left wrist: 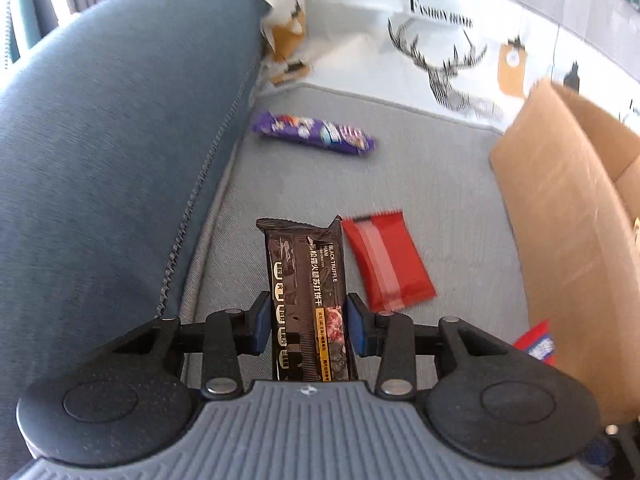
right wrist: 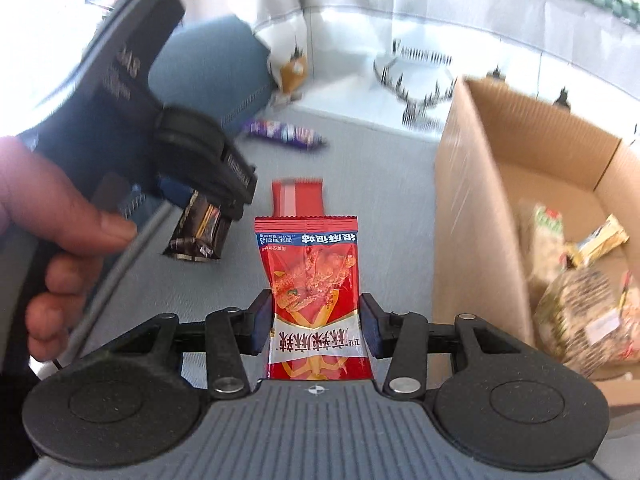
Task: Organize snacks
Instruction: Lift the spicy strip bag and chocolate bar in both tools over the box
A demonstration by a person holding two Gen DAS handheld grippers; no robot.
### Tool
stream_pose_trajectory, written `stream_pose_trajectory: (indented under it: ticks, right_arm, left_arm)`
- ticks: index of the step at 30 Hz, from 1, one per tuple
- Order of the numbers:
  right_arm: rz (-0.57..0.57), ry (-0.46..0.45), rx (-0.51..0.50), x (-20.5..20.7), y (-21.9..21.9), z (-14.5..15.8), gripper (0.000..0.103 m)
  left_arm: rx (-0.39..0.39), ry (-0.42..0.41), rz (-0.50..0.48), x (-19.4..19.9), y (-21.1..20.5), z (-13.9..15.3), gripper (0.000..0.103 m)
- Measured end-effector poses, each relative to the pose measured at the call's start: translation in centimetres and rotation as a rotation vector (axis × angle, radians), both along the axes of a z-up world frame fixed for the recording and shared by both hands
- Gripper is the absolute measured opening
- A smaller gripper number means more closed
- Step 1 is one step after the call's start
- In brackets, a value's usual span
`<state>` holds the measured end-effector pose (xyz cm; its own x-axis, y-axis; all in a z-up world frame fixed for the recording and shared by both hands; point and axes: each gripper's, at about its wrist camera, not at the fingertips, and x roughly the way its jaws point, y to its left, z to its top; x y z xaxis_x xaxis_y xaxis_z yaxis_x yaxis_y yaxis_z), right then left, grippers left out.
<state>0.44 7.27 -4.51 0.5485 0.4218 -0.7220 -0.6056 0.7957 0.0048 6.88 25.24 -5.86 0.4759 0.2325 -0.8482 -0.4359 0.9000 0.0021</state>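
My left gripper (left wrist: 308, 320) is shut on a black cracker packet (left wrist: 304, 276) that stands upright between the blue pads, lifted off the grey sofa seat (left wrist: 420, 184). My right gripper (right wrist: 316, 328) is shut on a red snack packet (right wrist: 314, 280) with a clear window. In the right wrist view, a hand (right wrist: 60, 208) holds the left gripper (right wrist: 204, 210) at the left, with the black packet (right wrist: 198, 236) hanging from it. A plain red packet (left wrist: 388, 260) (right wrist: 298, 196) and a purple packet (left wrist: 316, 134) (right wrist: 284, 132) lie on the seat.
An open cardboard box (right wrist: 480, 184) (left wrist: 560, 220) stands on the seat at the right, with several snack bags (right wrist: 580, 308) inside. A blue sofa cushion (left wrist: 120, 140) rises at the left. A white deer-print cloth (left wrist: 440, 60) hangs behind.
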Motion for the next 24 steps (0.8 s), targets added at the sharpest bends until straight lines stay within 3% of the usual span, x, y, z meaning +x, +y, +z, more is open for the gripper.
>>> stream_pose_trajectory:
  ticks: [7,12,24]
  right_arm:
    - [0.001,-0.12,0.092,-0.7,-1.6,2.8,0.047]
    - [-0.005,-0.154,0.149,-0.4,-2.9,4.8,0.047]
    - [-0.066,-0.283,0.263,4.3,-8.8,11.5,0.047]
  left_arm:
    - [-0.003,-0.061,0.031,-0.7,0.5,1.3,0.043]
    - [-0.003,-0.088,0.021,-0.7,0.4,1.8,0.043]
    - [0.012,-0.198,-0.027,0.5,-1.3,3.4,0.043]
